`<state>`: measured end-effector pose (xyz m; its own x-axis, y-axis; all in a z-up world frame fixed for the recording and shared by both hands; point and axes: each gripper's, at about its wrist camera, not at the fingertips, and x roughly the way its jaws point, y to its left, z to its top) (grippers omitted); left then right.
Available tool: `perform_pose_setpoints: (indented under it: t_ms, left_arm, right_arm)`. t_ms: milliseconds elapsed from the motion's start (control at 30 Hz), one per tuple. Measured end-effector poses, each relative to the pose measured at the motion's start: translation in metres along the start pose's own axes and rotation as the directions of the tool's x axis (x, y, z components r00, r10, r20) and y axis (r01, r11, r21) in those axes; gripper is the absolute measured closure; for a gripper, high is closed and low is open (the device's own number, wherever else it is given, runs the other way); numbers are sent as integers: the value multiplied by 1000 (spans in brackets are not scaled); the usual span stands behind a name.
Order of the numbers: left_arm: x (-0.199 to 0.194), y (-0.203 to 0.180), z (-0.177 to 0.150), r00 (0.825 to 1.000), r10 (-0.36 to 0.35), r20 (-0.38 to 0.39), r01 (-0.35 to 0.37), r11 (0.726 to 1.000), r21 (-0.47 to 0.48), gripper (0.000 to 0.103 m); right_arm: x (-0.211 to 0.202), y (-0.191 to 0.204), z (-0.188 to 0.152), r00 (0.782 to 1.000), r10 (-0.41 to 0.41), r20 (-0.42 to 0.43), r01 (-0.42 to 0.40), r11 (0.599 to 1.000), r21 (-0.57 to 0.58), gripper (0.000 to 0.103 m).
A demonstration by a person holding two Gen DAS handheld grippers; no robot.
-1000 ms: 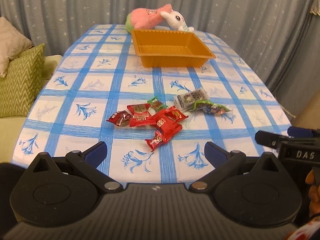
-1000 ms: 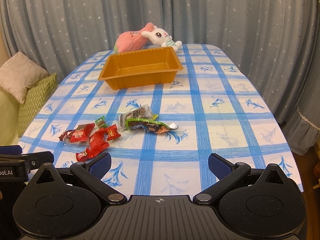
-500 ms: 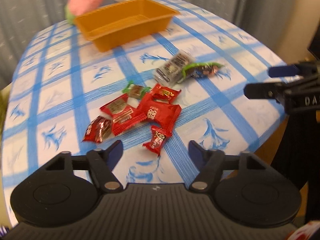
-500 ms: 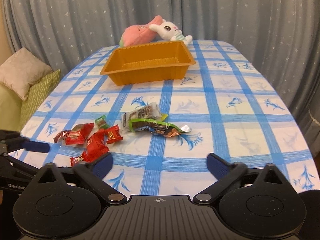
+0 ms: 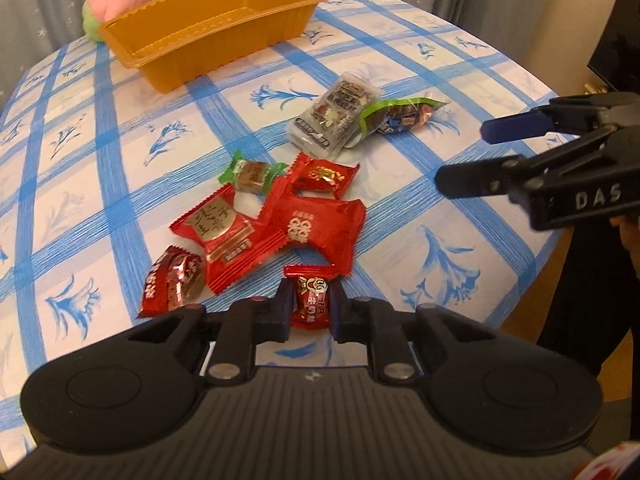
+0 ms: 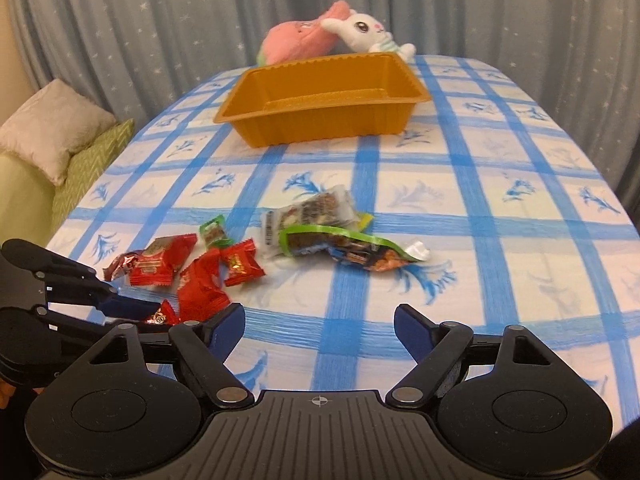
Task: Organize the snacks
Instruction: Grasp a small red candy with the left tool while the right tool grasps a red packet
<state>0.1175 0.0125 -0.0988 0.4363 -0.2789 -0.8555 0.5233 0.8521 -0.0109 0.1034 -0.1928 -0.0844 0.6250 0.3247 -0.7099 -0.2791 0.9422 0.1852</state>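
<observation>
My left gripper (image 5: 310,306) is shut on a small red candy packet (image 5: 311,298) at the near edge of the snack pile; it also shows in the right wrist view (image 6: 162,315). Several red packets (image 5: 304,226) and a green-wrapped candy (image 5: 250,172) lie just beyond. A clear grey packet (image 5: 336,114) and a green-edged snack bag (image 5: 404,114) lie farther right. The empty orange tray (image 5: 216,20) stands at the back. My right gripper (image 6: 320,332) is open and empty, low over the table in front of the snack bag (image 6: 348,246).
A pink and white bunny plush (image 6: 332,36) lies behind the tray (image 6: 324,96). Cushions (image 6: 52,128) sit on a sofa to the left of the table. Curtains hang behind. The table's near edge (image 5: 532,280) is close to both grippers.
My left gripper has dropped forward to the pile and closed on the small red candy packet. My right gripper has moved forward and lower, staying open.
</observation>
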Motion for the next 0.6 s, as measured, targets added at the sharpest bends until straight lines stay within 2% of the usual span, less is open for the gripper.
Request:
perform_pose_setpoints:
  t_ms: [67, 133, 367, 433, 600]
  left_arm:
    - [-5, 3, -1, 1000, 11, 3, -11, 1000, -19, 87]
    - [-12, 6, -2, 999, 32, 14, -32, 999, -40, 87]
    - [-43, 26, -6, 991, 114, 75, -103, 985, -140, 87]
    - [-49, 33, -7, 987, 135, 87, -118, 978, -170, 87]
    - [-57, 44, -8, 983, 151, 104, -126, 967, -222, 87]
  right_arm:
    - [4, 6, 2, 1000, 23, 1, -23, 999, -31, 29]
    - [9, 15, 4, 998, 58, -2, -58, 995, -77, 42]
    - [24, 54, 14, 984, 179, 7, -173, 961, -215, 49]
    - [32, 66, 15, 983, 183, 0, -177, 949, -260, 55]
    - [54, 89, 13, 989, 145, -36, -148, 920, -364, 57]
